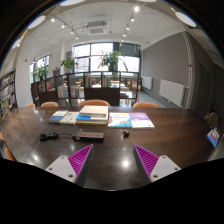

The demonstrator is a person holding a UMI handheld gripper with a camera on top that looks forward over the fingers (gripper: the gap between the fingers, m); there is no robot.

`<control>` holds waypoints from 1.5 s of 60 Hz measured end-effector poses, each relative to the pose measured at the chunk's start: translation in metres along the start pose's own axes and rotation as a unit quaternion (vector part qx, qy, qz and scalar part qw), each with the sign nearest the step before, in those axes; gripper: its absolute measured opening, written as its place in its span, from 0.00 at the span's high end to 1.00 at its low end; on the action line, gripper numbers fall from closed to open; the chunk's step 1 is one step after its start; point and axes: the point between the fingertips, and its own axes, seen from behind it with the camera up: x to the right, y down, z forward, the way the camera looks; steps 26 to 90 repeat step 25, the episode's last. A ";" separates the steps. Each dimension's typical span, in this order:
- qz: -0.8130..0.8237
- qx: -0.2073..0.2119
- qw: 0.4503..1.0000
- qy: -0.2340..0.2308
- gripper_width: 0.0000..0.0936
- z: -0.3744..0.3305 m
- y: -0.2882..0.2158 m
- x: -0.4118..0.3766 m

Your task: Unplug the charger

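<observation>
The gripper (pixel 110 160) hangs over the dark wooden table (pixel 170 128) with its fingers spread wide and nothing between the purple pads (pixel 76 157). The charger is hard to make out: a dark power strip or adapter (pixel 88 135) with a black cable (pixel 48 135) trailing off it lies well beyond the fingertips, just in front of the books and papers (pixel 105 119). There is bare tabletop ahead for the approach, but I judge that closing on the cable instead of the plug body could drag the strip into the papers.
</observation>
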 end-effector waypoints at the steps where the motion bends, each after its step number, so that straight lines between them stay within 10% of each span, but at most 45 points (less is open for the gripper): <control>1: -0.002 -0.001 1.000 -0.001 0.16 -0.004 0.002 -0.002; 90: -0.014 -0.011 1.000 -0.008 0.15 -0.052 0.027 -0.016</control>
